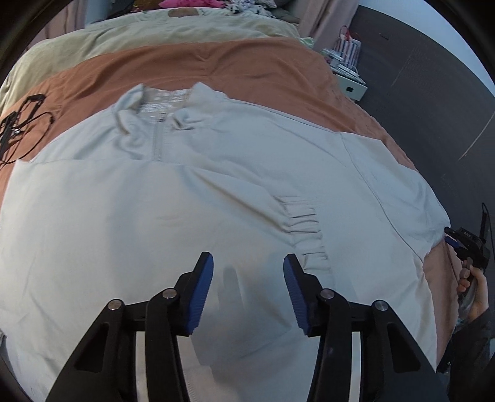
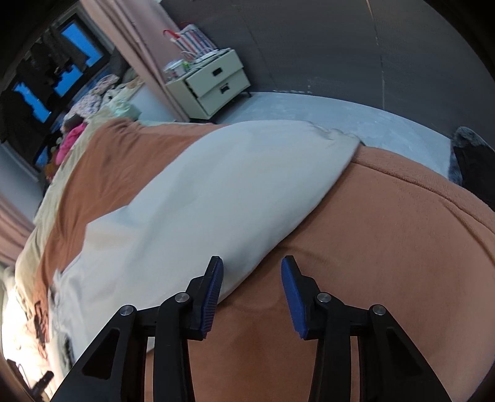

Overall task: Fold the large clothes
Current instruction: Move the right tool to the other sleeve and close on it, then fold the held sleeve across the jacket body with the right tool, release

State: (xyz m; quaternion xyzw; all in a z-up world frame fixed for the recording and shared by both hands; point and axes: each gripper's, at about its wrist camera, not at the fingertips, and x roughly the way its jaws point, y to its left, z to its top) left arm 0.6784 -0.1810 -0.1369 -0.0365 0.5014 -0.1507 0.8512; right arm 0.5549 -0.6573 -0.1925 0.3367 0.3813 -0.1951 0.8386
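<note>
A pale grey zip-neck sweatshirt (image 1: 216, 173) lies flat, front up, on an orange-brown blanket (image 1: 241, 65). Its collar and zipper (image 1: 157, 136) point away from me. One sleeve lies folded across the body, with its ribbed cuff (image 1: 304, 228) just ahead of my left gripper (image 1: 247, 258). That gripper hovers open over the chest with nothing between its blue pads. My right gripper (image 2: 252, 259) is open above the bare blanket (image 2: 371, 232). Its left fingertip is at the edge of the sweatshirt's other sleeve (image 2: 216, 191). The left wrist view shows a hand (image 1: 473, 290) holding it at the far right.
Black cables (image 1: 21, 123) lie on the blanket at the left. A beige duvet (image 1: 123, 34) and a pile of clothes (image 1: 191, 3) lie beyond it. A cream nightstand (image 2: 213, 80) with a striped bag (image 2: 191, 38) stands by the dark wall. A dark furry thing (image 2: 470, 154) sits on the floor.
</note>
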